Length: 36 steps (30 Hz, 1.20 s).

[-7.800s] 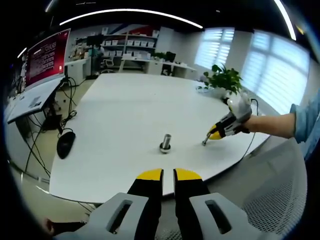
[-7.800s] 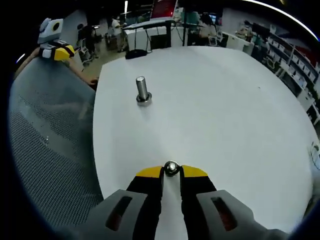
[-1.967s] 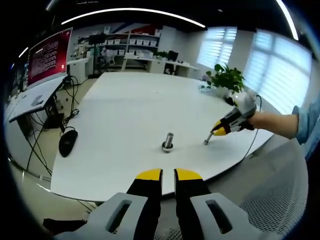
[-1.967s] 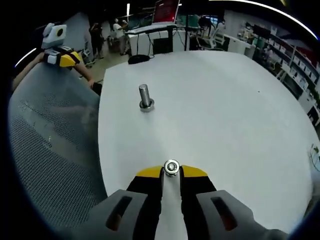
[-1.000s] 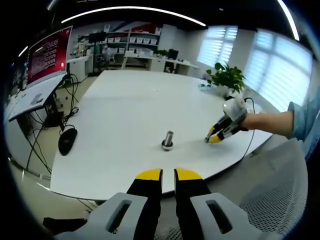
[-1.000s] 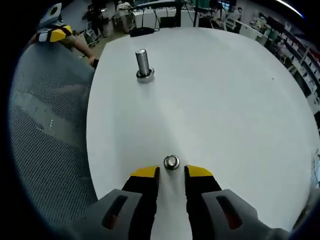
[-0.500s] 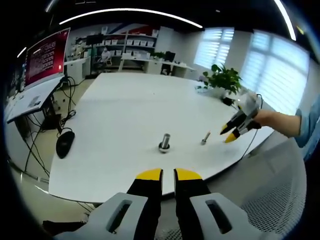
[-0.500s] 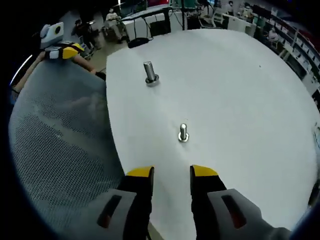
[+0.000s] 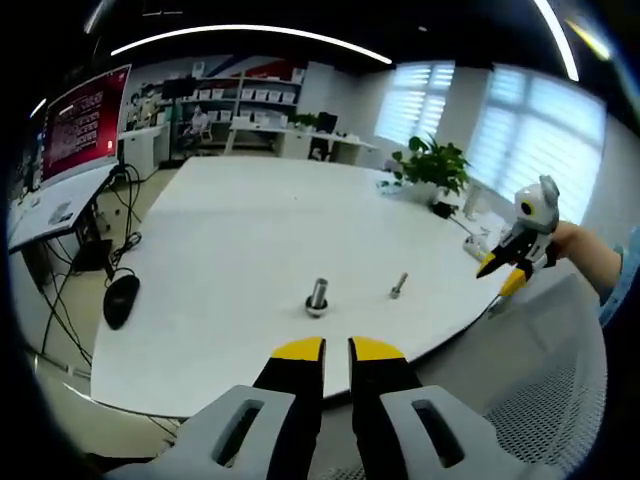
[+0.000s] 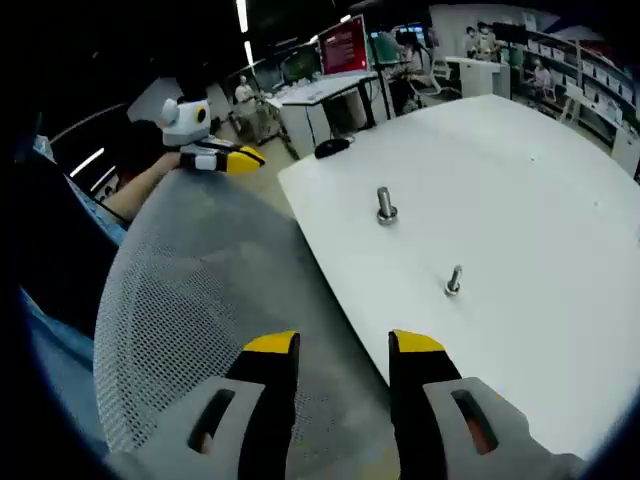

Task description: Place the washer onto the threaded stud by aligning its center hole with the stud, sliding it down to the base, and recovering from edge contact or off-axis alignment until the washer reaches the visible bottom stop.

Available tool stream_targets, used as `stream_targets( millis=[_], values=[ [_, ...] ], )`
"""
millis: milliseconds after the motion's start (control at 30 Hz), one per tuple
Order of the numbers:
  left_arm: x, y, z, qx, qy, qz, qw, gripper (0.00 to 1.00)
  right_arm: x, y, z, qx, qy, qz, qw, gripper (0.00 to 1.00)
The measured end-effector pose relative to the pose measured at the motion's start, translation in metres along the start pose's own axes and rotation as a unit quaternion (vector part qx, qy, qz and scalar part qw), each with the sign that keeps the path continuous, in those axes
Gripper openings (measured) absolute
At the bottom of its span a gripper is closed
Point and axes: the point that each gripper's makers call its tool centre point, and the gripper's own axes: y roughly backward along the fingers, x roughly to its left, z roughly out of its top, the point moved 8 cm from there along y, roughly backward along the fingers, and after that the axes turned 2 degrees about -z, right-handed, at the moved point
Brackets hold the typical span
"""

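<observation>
A thick threaded stud (image 9: 317, 297) stands upright on its round base on the white table (image 9: 250, 220). To its right stands a smaller metal piece (image 9: 398, 286), a thin pin on a round flange. My left gripper (image 9: 337, 350) is shut and empty, held off the table's near edge. My right gripper (image 9: 510, 268) hangs beyond the table's right edge, fingers apart. In the right gripper view my right gripper (image 10: 343, 345) is open over a mesh chair back, with the small piece (image 10: 453, 281) and the stud (image 10: 386, 205) far ahead on the table (image 10: 540, 190). The left gripper (image 10: 215, 152) shows at upper left.
A grey mesh chair back (image 10: 190, 300) lies under my right gripper. A potted plant (image 9: 432, 168) stands at the table's far right. A black mouse (image 9: 115, 300) with its cable lies beside the table's left edge, near a desk with a red screen (image 9: 85, 115).
My right gripper let go of the small piece, left it standing on the table, and has drawn well back over the chair, open. The left gripper stays shut.
</observation>
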Motion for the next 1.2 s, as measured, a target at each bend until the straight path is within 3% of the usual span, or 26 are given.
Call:
stream_targets(
  millis=[100,167,200,233,267,333,433,633,700,733,767,800,833,933,1000,1067,1100,1200],
  values=[
    [0.001,-0.002,-0.003,0.024,-0.003,0.003,0.9997,0.06,0.010,0.007,-0.004,-0.039,-0.026,-0.021,0.9987,0.38],
    [0.000,-0.001,-0.003,0.022,-0.003,0.001,0.9998,0.06,0.014,0.012,-0.005,-0.079,-0.047,-0.040,0.9949,0.38],
    [0.000,-0.001,-0.003,0.019,-0.004,-0.001,0.9998,0.06,0.014,0.016,-0.005,-0.118,-0.075,-0.065,0.9880,0.38],
    [-0.001,-0.001,0.000,0.003,-0.007,-0.007,0.9999,0.06,0.014,0.017,-0.005,-0.131,-0.083,-0.072,0.9852,0.38],
    [-0.001,0.000,0.000,-0.001,-0.006,-0.007,1.0000,0.06,0.014,0.021,-0.006,-0.168,-0.104,-0.087,0.9764,0.37],
    [-0.001,0.000,0.000,0.002,-0.004,-0.004,1.0000,0.06,0.016,0.024,-0.007,-0.201,-0.130,-0.100,0.9657,0.37],
    [-0.001,-0.001,-0.002,0.011,-0.006,-0.004,0.9999,0.06,0.018,0.026,-0.013,-0.218,-0.130,-0.153,0.9553,0.37],
    [-0.001,0.000,-0.003,0.018,-0.004,-0.005,0.9998,0.06,0.026,0.016,-0.023,-0.219,-0.147,-0.197,0.9442,0.38],
    [-0.002,0.000,-0.002,0.015,-0.003,-0.009,0.9998,0.06,0.023,0.019,-0.025,-0.218,-0.160,-0.233,0.9342,0.36],
    [-0.003,-0.001,-0.002,0.018,0.004,-0.019,0.9997,0.06,0.022,0.019,-0.025,-0.233,-0.184,-0.246,0.9227,0.36],
    [-0.003,-0.002,-0.003,0.023,0.005,-0.022,0.9995,0.06,0.023,0.020,-0.024,-0.246,-0.191,-0.251,0.9166,0.37],
    [-0.002,-0.001,-0.003,0.026,-0.003,-0.018,0.9995,0.06,0.022,0.021,-0.024,-0.248,-0.189,-0.260,0.9140,0.38],
    [-0.002,-0.001,-0.003,0.025,-0.008,-0.015,0.9995,0.06,0.021,0.022,-0.024,-0.245,-0.186,-0.268,0.9128,0.39],
    [-0.003,0.000,0.000,0.000,-0.003,-0.017,0.9999,0.06,0.020,0.019,-0.028,-0.209,-0.172,-0.282,0.9205,0.39],
    [-0.002,0.000,0.000,-0.003,-0.006,-0.017,0.9998,0.06,0.019,0.017,-0.027,-0.208,-0.171,-0.280,0.9217,0.39],
    [-0.003,0.000,0.001,-0.006,-0.007,-0.018,0.9998,0.06,0.019,0.014,-0.032,-0.176,-0.178,-0.266,0.9309,0.39],
    [-0.004,0.000,0.001,-0.009,-0.008,-0.017,0.9998,0.06,0.020,0.014,-0.033,-0.174,-0.179,-0.263,0.9319,0.38],
    [-0.005,0.000,0.001,-0.014,-0.012,-0.016,0.9997,0.06,0.017,0.017,-0.036,-0.190,-0.192,-0.269,0.9244,0.38]
  ],
)
